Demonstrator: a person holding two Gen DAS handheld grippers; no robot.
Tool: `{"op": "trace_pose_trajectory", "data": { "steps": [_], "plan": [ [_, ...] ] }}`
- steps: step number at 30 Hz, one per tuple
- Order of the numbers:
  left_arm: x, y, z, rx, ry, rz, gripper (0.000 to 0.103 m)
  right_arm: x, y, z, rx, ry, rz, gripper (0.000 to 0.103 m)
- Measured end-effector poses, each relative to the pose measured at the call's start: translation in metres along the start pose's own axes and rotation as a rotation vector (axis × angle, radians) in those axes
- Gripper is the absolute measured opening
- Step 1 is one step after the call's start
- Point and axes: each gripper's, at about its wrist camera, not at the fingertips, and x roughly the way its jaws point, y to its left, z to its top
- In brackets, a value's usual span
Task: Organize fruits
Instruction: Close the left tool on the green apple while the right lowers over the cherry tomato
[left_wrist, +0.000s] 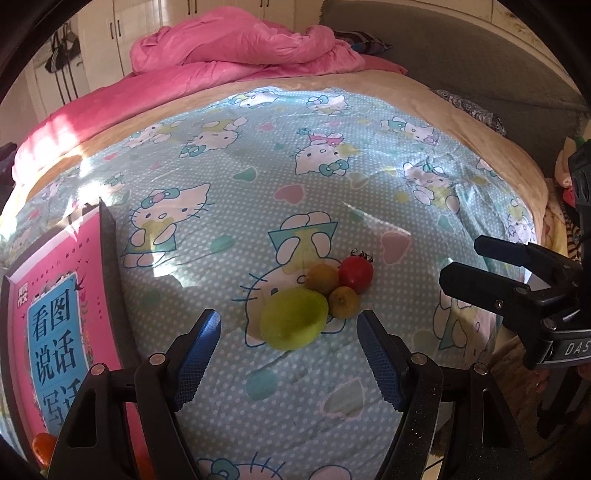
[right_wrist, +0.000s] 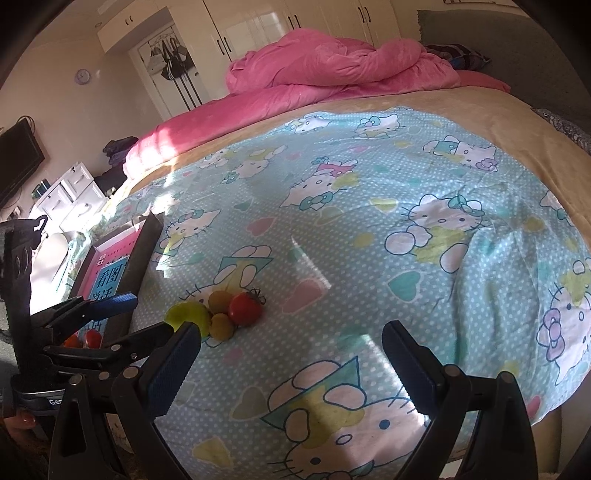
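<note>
A large green fruit (left_wrist: 293, 318), two small yellow-brown fruits (left_wrist: 322, 277) (left_wrist: 343, 302) and a red tomato (left_wrist: 355, 274) lie bunched together on the cartoon-cat bedsheet (left_wrist: 258, 192). My left gripper (left_wrist: 288, 328) is open, its blue pads either side of the green fruit, just short of it. My right gripper (right_wrist: 291, 341) is open and empty, to the right of the bunch; it also shows at the right edge of the left wrist view (left_wrist: 461, 264). In the right wrist view the tomato (right_wrist: 245, 308) and green fruit (right_wrist: 188, 315) lie ahead to the left.
A dark tray (left_wrist: 110, 258) lined with a pink book (left_wrist: 55, 325) lies at the left, with orange-red fruits (right_wrist: 86, 338) at its near end. A pink duvet (left_wrist: 236, 48) is heaped at the far end of the bed. White drawers (right_wrist: 70, 195) stand left of the bed.
</note>
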Motion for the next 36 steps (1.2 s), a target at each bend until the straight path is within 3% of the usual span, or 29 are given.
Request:
{"op": "trace_pose_trajectory", "data": {
  "steps": [12,16,21,25,36],
  "plan": [
    [0.018,0.002,-0.001,0.015,0.048,0.016,0.078,0.023,0.012,0.007,-0.049,0.056,0.034,0.098],
    [0.025,0.005,-0.002,-0.002,0.068,-0.007,0.078,0.035,0.020,0.010,-0.075,0.077,0.054,0.078],
    [0.030,0.007,0.000,-0.017,0.074,-0.031,0.078,0.047,0.027,0.011,-0.088,0.096,0.072,0.066],
    [0.035,0.010,0.000,-0.037,0.084,-0.044,0.078,0.056,0.030,0.013,-0.082,0.113,0.078,0.048],
    [0.041,0.016,0.007,-0.056,0.068,-0.060,0.064,0.078,0.033,0.014,-0.054,0.161,0.100,0.043]
  ]
}}
